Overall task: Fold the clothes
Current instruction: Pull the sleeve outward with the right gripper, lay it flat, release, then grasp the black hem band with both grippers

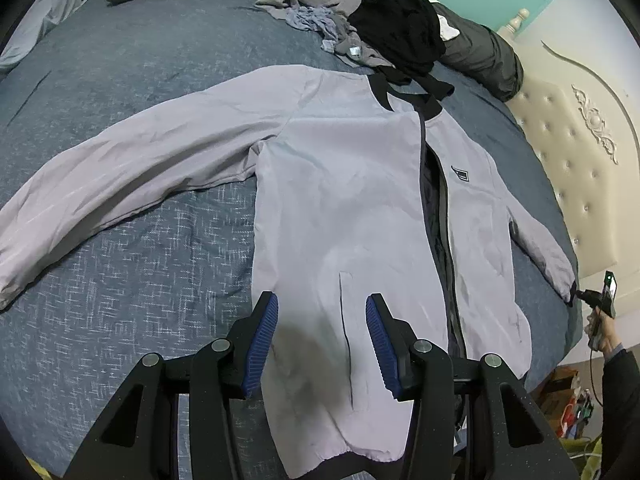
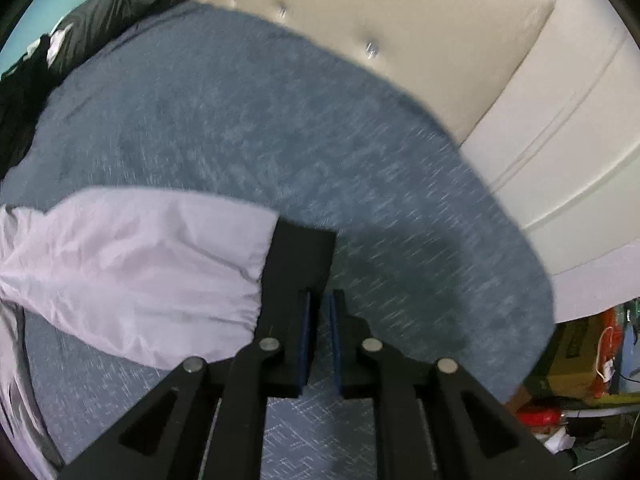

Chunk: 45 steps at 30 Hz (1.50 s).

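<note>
A pale lilac jacket lies front up on the blue bed cover, its zip partly undone. One sleeve stretches far to the left. My left gripper hovers open over the lower front panel, with nothing between its pads. At the far right, my right gripper meets the other sleeve's black cuff. In the right wrist view that sleeve lies on the cover with its cuff right at the tips of my right gripper. Its jaws stand a narrow slit apart, and bed cover shows through.
A heap of grey and black clothes and dark pillows lie at the far end of the bed. A cream tufted headboard borders the right side. Boxes and clutter sit on the floor past the bed's edge.
</note>
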Available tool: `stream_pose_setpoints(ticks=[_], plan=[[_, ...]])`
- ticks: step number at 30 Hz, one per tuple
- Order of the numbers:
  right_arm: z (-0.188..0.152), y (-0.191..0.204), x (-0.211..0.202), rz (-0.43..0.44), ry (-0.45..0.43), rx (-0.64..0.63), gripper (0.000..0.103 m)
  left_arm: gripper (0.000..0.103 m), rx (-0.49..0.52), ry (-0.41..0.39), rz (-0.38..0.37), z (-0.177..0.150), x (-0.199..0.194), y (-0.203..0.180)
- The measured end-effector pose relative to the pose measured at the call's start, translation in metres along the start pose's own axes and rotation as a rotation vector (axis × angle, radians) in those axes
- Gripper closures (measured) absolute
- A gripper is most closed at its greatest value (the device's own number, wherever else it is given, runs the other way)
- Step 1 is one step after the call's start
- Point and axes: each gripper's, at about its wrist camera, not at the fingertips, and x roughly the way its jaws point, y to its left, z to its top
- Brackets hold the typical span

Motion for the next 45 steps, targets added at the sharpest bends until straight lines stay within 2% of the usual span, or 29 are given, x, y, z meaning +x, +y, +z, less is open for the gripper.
stream_pose_setpoints(ticks=[3,7,9,11,14,18,19,20,22,27,31,35,40,45], plan=[[0.002,0.007,-0.022,0.020,-0.050,0.002,0.090,0.053,-0.010,0.005,-0.006,-0.001,0.002,0.004],[-0.003,0.048,-0.052,0.203,-0.086,-0.044,0.089,0.053,-0.035,0.038,-0.020,-0.007,0.011,0.014],[-0.013,0.075,-0.061,0.340,-0.072,-0.063,0.088,0.053,-0.037,0.070,-0.014,-0.013,0.019,0.018],[-0.028,0.107,-0.063,0.442,-0.026,-0.098,0.083,0.053,-0.039,0.098,-0.012,-0.020,0.025,0.021],[-0.061,0.156,-0.066,0.581,0.058,-0.164,0.083,0.053,-0.040,0.134,-0.019,-0.033,0.031,0.025],[-0.106,0.207,-0.072,0.695,0.142,-0.244,0.081,0.053,-0.039,0.179,-0.032,-0.057,0.035,0.028],[-0.117,0.218,-0.072,0.718,0.164,-0.267,0.077,0.053,-0.041,0.188,-0.036,-0.063,0.036,0.028],[-0.127,0.227,-0.074,0.729,0.178,-0.289,0.071,0.053,-0.043,0.196,-0.041,-0.068,0.036,0.028],[-0.152,0.245,-0.082,0.746,0.223,-0.349,0.064,0.053,-0.044,0.215,-0.050,-0.080,0.037,0.027],[-0.204,0.258,-0.095,0.747,0.289,-0.447,0.064,0.053,-0.040,0.250,-0.072,-0.110,0.034,0.024],[-0.234,0.257,-0.096,0.756,0.346,-0.456,0.054,0.053,-0.057,0.272,-0.081,-0.128,0.033,0.025],[-0.249,0.255,-0.099,0.742,0.357,-0.470,0.051,0.053,-0.071,0.278,-0.085,-0.138,0.031,0.029],[-0.249,0.246,-0.103,0.694,0.328,-0.480,0.045,0.053,-0.078,0.288,-0.070,-0.145,0.034,0.030],[-0.251,0.239,-0.093,0.665,0.350,-0.456,0.044,0.053,-0.083,0.304,-0.051,-0.149,0.042,0.031]])
